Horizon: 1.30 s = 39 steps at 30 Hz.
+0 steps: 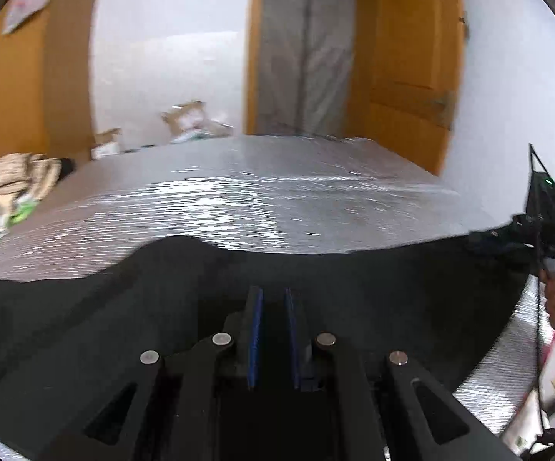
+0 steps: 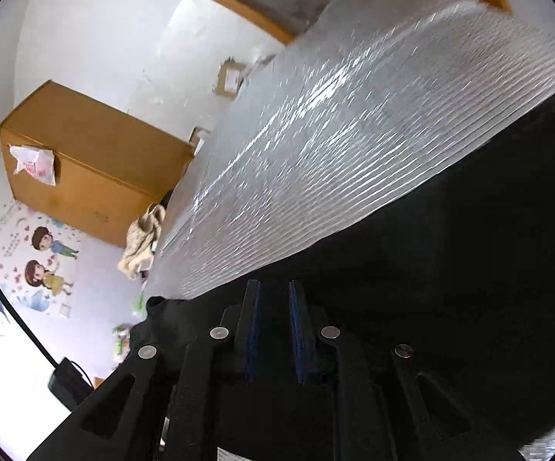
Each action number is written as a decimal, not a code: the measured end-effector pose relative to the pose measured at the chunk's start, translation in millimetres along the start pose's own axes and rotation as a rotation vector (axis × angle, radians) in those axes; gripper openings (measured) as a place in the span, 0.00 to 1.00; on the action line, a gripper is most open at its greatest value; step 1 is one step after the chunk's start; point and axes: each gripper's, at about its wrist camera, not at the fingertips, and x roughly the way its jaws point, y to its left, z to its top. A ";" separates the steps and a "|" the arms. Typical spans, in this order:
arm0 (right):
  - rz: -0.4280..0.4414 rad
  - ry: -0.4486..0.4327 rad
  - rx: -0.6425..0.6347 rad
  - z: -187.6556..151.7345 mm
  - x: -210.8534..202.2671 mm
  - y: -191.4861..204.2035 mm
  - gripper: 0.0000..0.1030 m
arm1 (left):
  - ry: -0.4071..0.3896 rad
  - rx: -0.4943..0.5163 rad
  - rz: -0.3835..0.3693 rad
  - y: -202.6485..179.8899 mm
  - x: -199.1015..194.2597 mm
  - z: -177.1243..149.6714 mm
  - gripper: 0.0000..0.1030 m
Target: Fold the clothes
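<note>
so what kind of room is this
Probably a bedroom at home: a bed-like surface under shiny silver sheeting, a wooden wardrobe, cartoon wall stickers, and a heap of clothes beside the black garment being folded.

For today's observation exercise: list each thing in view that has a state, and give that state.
Black garment: spread on the bed, unfolded.
Left hand-held gripper: jaws narrowly apart, over the garment.
Right hand-held gripper: jaws narrowly apart, over the garment.
Beige clothes pile: crumpled, unfolded.
Wooden door: open.
</note>
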 end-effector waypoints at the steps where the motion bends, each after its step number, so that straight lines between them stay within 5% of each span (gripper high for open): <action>1: 0.003 0.019 -0.010 -3.2 8.9 3.5 0.15 | -0.010 -0.010 0.019 5.6 -3.4 -0.6 0.12; 4: 0.004 -0.003 0.034 -6.5 6.5 -8.0 0.10 | -0.005 -0.031 0.043 19.9 -3.7 -3.5 0.12; 6: -0.026 -0.076 0.097 4.0 -4.8 -18.6 0.08 | 0.067 -0.041 0.015 24.9 6.9 -8.3 0.13; 7: -0.048 -0.119 0.123 8.3 -11.7 -23.0 0.09 | 0.122 -0.047 0.000 26.8 14.9 -11.8 0.14; 11: -0.130 -0.206 0.090 5.2 -30.7 -9.6 0.16 | 0.134 -0.010 -0.013 23.1 7.0 -11.4 0.14; 15: 0.007 -0.081 -0.074 -26.1 -5.6 39.3 0.16 | 0.086 -0.036 -0.040 28.3 -13.3 -11.7 0.14; 21: 0.102 0.129 -0.278 -80.9 50.0 95.0 0.16 | 0.008 -0.157 0.087 72.4 -32.2 -11.1 0.14; 27: 0.121 0.280 -0.307 -98.2 136.4 139.0 0.17 | -0.038 -0.250 0.164 121.5 -47.6 -20.8 0.14; 33: 0.153 0.340 -0.268 -89.5 188.9 158.2 0.17 | -0.101 -0.246 0.118 131.0 -40.2 -14.2 0.14; 35: 0.157 0.351 -0.235 -83.8 199.0 156.0 0.15 | -0.075 -0.224 0.101 129.2 -29.4 -11.6 0.15; 39: 0.145 0.286 -0.113 -60.5 195.4 138.3 0.11 | 0.098 -0.241 0.075 133.7 3.8 -18.2 0.15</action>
